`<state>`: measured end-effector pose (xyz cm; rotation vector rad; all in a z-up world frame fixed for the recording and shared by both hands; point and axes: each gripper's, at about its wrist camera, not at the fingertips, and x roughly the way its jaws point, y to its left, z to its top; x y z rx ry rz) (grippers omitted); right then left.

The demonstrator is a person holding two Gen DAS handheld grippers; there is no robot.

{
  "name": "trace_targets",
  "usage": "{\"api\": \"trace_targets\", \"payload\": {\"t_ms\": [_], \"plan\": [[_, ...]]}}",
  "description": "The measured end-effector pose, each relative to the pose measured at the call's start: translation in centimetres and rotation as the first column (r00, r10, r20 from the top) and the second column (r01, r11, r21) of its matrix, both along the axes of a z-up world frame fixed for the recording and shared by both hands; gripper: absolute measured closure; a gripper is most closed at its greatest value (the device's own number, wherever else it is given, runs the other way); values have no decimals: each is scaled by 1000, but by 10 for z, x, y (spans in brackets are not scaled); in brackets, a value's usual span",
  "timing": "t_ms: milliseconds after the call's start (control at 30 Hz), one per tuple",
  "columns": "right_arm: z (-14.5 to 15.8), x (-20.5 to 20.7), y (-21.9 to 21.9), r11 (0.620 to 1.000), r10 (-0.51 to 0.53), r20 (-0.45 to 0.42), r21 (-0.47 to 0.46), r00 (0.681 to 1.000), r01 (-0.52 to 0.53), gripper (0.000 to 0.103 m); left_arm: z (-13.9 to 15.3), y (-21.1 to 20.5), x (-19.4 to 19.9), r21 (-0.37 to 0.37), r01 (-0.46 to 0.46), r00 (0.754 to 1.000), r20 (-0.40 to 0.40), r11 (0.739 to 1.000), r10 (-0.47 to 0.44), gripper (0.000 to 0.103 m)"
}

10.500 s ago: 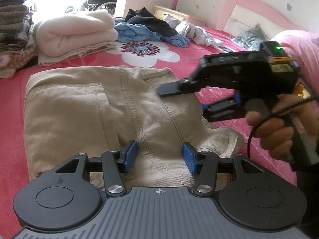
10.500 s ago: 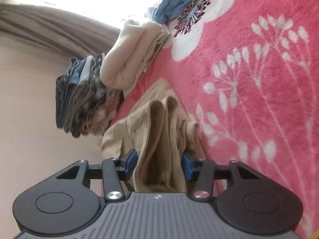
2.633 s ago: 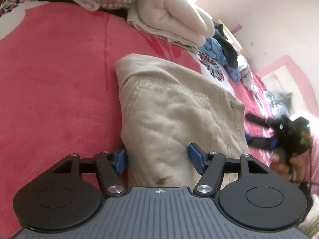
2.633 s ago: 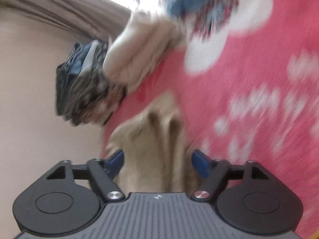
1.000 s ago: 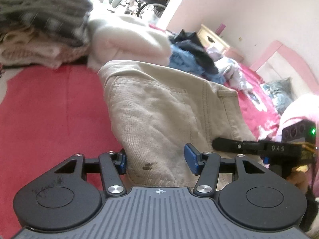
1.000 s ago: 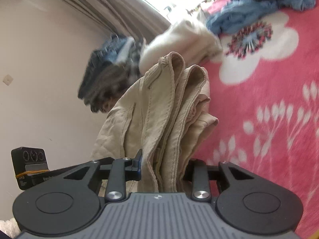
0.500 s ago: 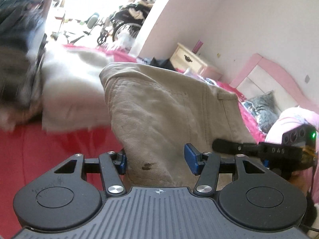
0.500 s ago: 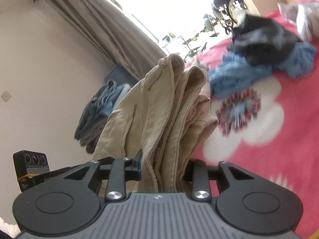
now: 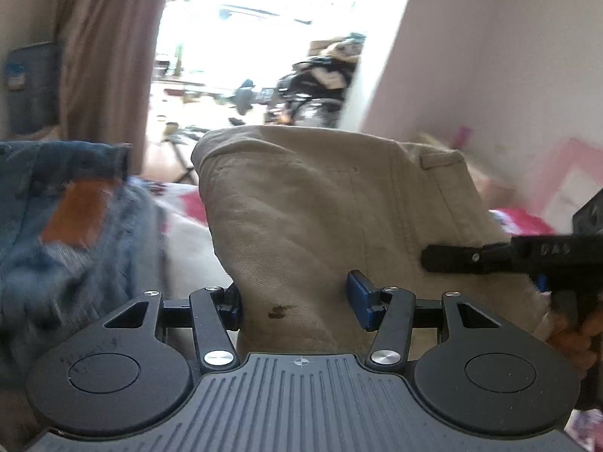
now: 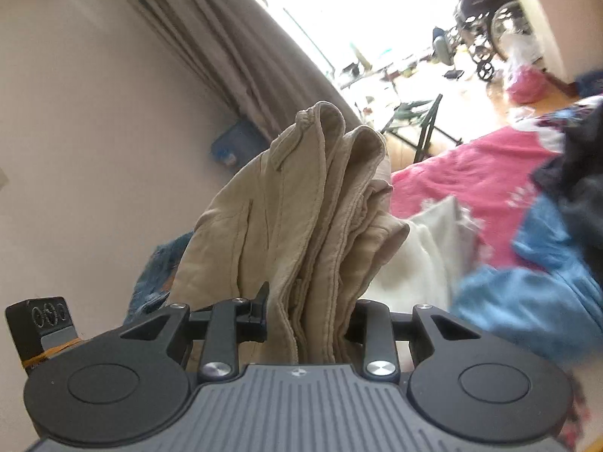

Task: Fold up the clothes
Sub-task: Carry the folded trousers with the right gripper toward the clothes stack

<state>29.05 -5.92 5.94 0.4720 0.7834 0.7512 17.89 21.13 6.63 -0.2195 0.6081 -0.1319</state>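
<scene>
Left hand-held gripper (image 9: 296, 301): clamped on the near edge of the folded beige trousers (image 9: 339, 218), one blue pad (image 9: 360, 303) showing on the right face of the cloth, the other finger pressed against the left fold. Dark stain on the fabric just above the body of the tool.

Right hand-held gripper (image 10: 307, 320): clenched on the stacked side of the same trousers (image 10: 301, 218), several layered edges packed between the two fingers and rising upright from them. Seen from the left wrist view as a black finger (image 9: 471, 258) laid against the right side of the cloth, held by a hand (image 9: 576, 335) at the frame edge.

Trousers: lifted clear of the bed (image 10: 463, 173), carried between both tools, belt loop visible near the top edge.

Surroundings, partly motion-blurred:
- Blue denim pile (image 9: 64, 226) with an orange-brown patch, left of the trousers in the left wrist view.
- White folded blanket (image 10: 426, 256) below and right of the trousers in the right wrist view.
- Blue garment (image 10: 527, 282) and dark garment (image 10: 576, 188) on the pink bed cover.
- Brown curtain (image 10: 233, 45) beside a bright window.
- Pink headboard (image 9: 569, 180) at far right of the left wrist view.
</scene>
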Motion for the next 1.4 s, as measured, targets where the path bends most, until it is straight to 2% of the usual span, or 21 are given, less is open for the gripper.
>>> {"api": "trace_targets", "payload": {"t_ms": [100, 167, 233, 267, 367, 500, 633, 767, 867, 1000, 1067, 1167, 1233, 1333, 1400], "plan": [[-22, 36, 24, 999, 20, -48, -27, 999, -22, 70, -20, 13, 26, 35, -15, 999, -49, 999, 16, 51], [-48, 50, 34, 998, 8, -100, -55, 995, -13, 70, -36, 1, 33, 148, -7, 999, -51, 989, 15, 51], [-71, 61, 39, 995, -1, -140, -101, 990, -14, 69, -51, -15, 38, 267, 8, 999, -45, 964, 5, 50], [-79, 61, 39, 993, -1, -152, -116, 988, -17, 69, -58, -19, 39, 286, 11, 999, -47, 958, 2, 49], [-78, 60, 35, 994, 9, -150, -111, 989, -26, 69, -57, -20, 39, 281, 8, 1000, -31, 960, 0, 49], [-70, 61, 37, 992, 21, -144, -121, 989, -39, 69, -50, -9, 37, 229, 14, 1000, -29, 973, -7, 50], [-71, 62, 36, 994, 4, -154, -105, 988, -21, 69, -51, -11, 43, 251, -3, 1000, -8, 968, 6, 50], [-48, 41, 28, 997, -27, -73, -68, 997, 22, 70, -12, -10, 24, 222, -17, 996, 84, 975, -2, 54], [-13, 19, 19, 999, -40, -5, -37, 999, 40, 70, 18, -9, 10, 199, -25, 988, 153, 980, -6, 54], [57, -9, 29, 1000, -9, 122, -13, 992, 10, 70, 59, -8, -9, 169, -34, 970, 244, 985, -8, 54], [95, -19, 45, 1000, 21, 169, 14, 985, -24, 70, 89, 16, -26, 191, -75, 959, 282, 979, 18, 54], [134, -21, 88, 992, 87, 178, 70, 980, -100, 70, 133, 51, -53, 221, -136, 939, 339, 966, 55, 52], [146, -16, 126, 982, 140, 152, 104, 978, -157, 71, 162, 74, -70, 237, -177, 925, 373, 955, 79, 51], [144, -8, 187, 972, 196, 86, 118, 977, -206, 71, 168, 125, -74, 230, -226, 942, 299, 947, 152, 49], [132, -4, 224, 967, 229, 42, 101, 973, -232, 71, 155, 158, -71, 225, -247, 951, 242, 943, 191, 49]]}}
